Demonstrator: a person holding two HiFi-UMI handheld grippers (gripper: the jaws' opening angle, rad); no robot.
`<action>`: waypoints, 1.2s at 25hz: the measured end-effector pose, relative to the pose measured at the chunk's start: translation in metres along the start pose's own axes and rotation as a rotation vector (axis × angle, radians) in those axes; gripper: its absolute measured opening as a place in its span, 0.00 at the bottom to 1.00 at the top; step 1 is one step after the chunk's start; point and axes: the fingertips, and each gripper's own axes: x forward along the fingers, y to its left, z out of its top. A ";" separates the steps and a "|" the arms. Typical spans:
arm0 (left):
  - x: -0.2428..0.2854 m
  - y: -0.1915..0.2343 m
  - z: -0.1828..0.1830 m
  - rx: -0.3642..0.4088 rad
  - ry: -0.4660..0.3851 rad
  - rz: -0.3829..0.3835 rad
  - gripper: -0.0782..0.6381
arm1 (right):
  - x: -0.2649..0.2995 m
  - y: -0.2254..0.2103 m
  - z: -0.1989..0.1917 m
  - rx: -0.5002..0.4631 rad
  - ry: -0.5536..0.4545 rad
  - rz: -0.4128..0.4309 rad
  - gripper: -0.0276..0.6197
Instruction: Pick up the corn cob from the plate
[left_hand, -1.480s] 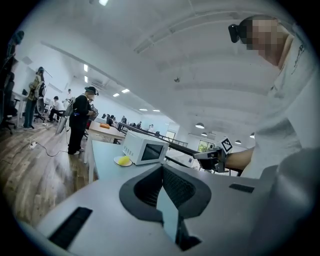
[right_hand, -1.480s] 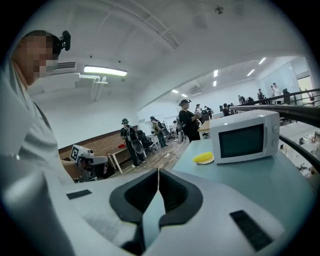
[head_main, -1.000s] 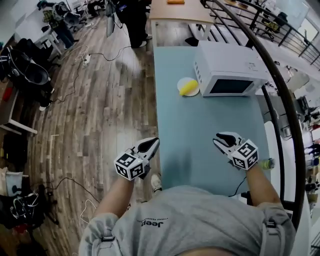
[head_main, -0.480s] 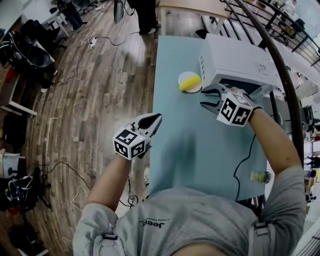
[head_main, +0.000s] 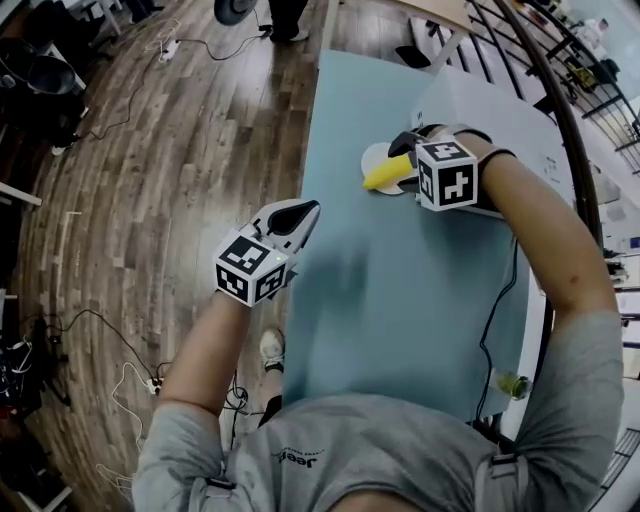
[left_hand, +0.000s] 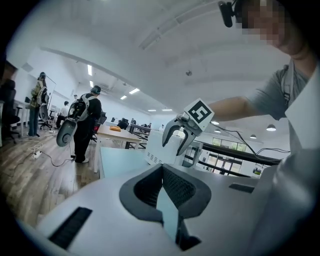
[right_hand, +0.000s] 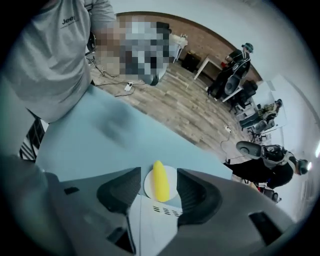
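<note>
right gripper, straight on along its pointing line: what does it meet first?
Probably the corn cob on the plate: it lies centred between the right gripper's opening jaws, with nothing in front. Depth is unclear.

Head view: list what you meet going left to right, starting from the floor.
Floor → left gripper → corn → right gripper, jaws opening, corn in line between them but not gripped → bottle.
</note>
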 end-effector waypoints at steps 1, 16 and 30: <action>0.003 0.008 -0.005 -0.001 0.001 0.005 0.13 | 0.011 -0.005 -0.002 -0.016 0.022 0.027 0.41; 0.056 0.040 -0.061 -0.049 0.022 -0.023 0.13 | 0.148 -0.011 -0.063 -0.069 0.175 0.150 0.48; 0.060 0.044 -0.074 -0.069 0.030 -0.026 0.13 | 0.196 0.003 -0.090 -0.133 0.310 0.170 0.50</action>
